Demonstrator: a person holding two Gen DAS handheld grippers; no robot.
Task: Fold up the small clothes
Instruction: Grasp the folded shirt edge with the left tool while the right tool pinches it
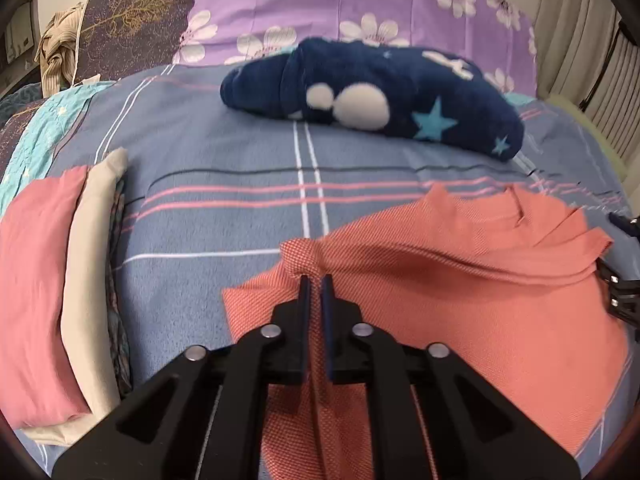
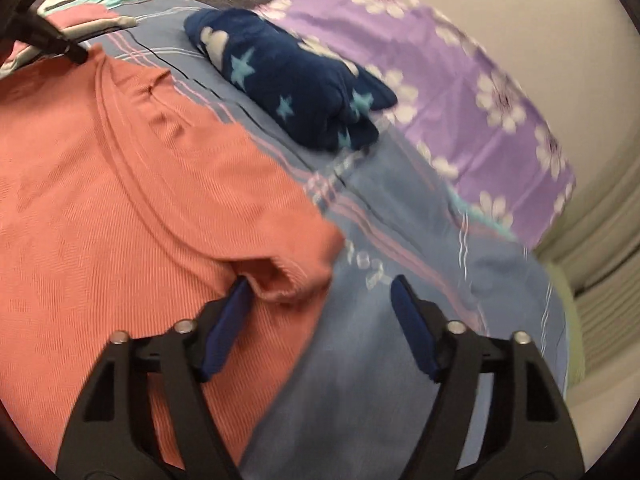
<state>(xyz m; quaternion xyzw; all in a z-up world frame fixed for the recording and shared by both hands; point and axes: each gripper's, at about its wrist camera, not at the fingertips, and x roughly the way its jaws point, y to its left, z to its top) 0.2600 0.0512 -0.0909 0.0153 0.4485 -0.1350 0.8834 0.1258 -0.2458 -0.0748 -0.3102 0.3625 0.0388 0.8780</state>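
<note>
A coral knit garment [image 1: 460,280] lies spread on the blue plaid bed sheet [image 1: 240,160]. My left gripper [image 1: 316,280] is shut on a bunched fold at the garment's left edge. In the right wrist view the same garment [image 2: 120,180] fills the left half. My right gripper [image 2: 320,284] is open, its jaws wide apart. Its left finger [image 2: 228,328] sits at the garment's hemmed corner [image 2: 288,276]; its right finger [image 2: 412,332] is over bare sheet.
A navy star-patterned fleece bundle [image 1: 380,92] lies further back on the bed, also in the right wrist view [image 2: 296,80]. A stack of folded pink and cream cloths [image 1: 60,288] sits at the left. A purple flowered pillow [image 1: 360,4] is behind.
</note>
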